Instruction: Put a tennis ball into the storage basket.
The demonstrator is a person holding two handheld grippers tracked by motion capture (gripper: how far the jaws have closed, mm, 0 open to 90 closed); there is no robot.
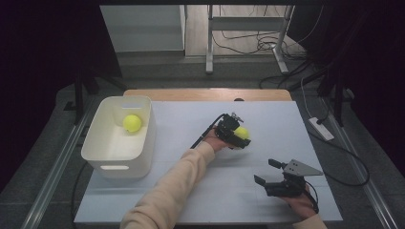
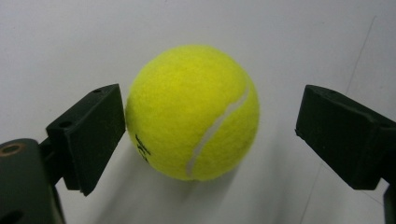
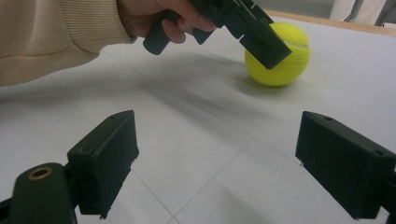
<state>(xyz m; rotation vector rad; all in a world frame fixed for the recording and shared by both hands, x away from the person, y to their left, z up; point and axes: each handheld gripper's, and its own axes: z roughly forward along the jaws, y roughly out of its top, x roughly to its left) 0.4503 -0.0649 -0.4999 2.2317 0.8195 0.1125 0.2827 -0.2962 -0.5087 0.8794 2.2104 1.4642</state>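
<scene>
Open mat btwn right gripper [image 1: 266,172] & tennis ball [image 1: 241,133]; bin [image 1: 145,138] blocks far left.

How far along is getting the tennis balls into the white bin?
One tennis ball already lies in the white bin. The second ball sits on the table between the left gripper's open jaws; one pad looks to touch it, the other stands clear. Gripping, carrying and dropping it remain. The right gripper is open with nothing between its jaws.

tennis ball [image 2: 191,112]: bright yellow-green, a curved white seam, dark print near the bottom
second ball [image 1: 132,123]: same yellow, inside the bin
bin [image 1: 117,162]: plain white
tabletop [image 1: 191,191]: pale grey-white, wooden far edge
fingers [image 2: 88,135]: matte black
sleeve [image 1: 167,191]: cream
</scene>
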